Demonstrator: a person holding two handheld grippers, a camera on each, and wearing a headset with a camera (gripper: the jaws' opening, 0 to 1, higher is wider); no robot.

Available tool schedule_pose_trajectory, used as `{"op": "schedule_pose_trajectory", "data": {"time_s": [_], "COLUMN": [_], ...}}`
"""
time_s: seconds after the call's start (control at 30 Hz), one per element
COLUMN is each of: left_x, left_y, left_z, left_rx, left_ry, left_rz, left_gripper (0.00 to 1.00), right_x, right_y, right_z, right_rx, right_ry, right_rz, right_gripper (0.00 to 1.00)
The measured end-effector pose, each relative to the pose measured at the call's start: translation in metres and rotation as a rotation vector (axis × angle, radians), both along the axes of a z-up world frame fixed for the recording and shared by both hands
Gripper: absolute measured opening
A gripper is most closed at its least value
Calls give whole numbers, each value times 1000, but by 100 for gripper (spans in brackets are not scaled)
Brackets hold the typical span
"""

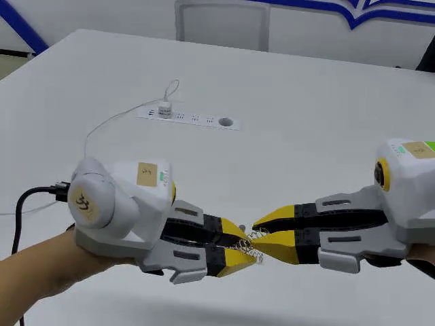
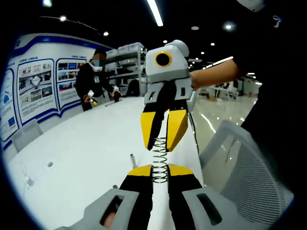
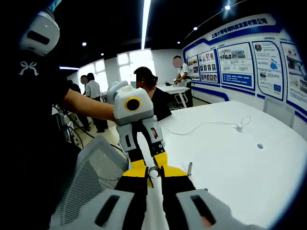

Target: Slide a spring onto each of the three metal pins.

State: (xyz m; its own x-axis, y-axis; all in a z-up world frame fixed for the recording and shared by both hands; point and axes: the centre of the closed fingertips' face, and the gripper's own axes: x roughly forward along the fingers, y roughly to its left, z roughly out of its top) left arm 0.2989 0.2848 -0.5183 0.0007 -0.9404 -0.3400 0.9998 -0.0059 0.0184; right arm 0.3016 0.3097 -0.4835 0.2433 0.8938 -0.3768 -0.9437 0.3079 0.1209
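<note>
- A coiled steel-wire spring (image 2: 159,160) spans the gap between two grippers above the white table (image 1: 306,102).
- The left gripper (image 2: 160,172) pinches one end; the right gripper (image 3: 154,173) pinches the other.
- A short upright metal pin (image 3: 189,168) stands on the table.

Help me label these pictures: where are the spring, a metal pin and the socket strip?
spring (image 2: 160,160): left gripper view, on its middle coils.
metal pin (image 3: 189,169): right gripper view, on the middle of its upright shaft.
socket strip (image 1: 197,119): head view, on the middle of its white top.
</note>
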Motion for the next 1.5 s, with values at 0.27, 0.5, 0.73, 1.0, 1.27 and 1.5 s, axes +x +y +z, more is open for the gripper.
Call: {"op": "schedule_pose_trajectory", "data": {"time_s": [0.27, 0.5, 0.73, 1.0, 1.27, 1.5], "left_x": [4, 3, 7, 10, 10, 18], "left_y": [-1, 1, 0, -1, 3, 12], "left_z": [-1, -2, -2, 3, 1, 4], "left_rx": [8, 11, -6, -17, -3, 1], "left_ry": [-1, 23, 94, 78, 72, 58], "left_rz": [14, 25, 52, 71, 82, 109], "left_gripper": [10, 10, 11, 13, 20, 26], "right_x": [3, 2, 6, 8, 12, 19], "right_y": [7, 11, 9, 6, -1, -12], "right_z": [2, 2, 2, 7, 12, 21], "right_rx": [-24, -51, -70, -75, -78, -78], "right_ry": [-34, -53, -66, -81, -98, -124], "right_rz": [-4, -3, -18, -33, -60, -98], "right_gripper": [11, 10, 10, 10, 10, 10]}}
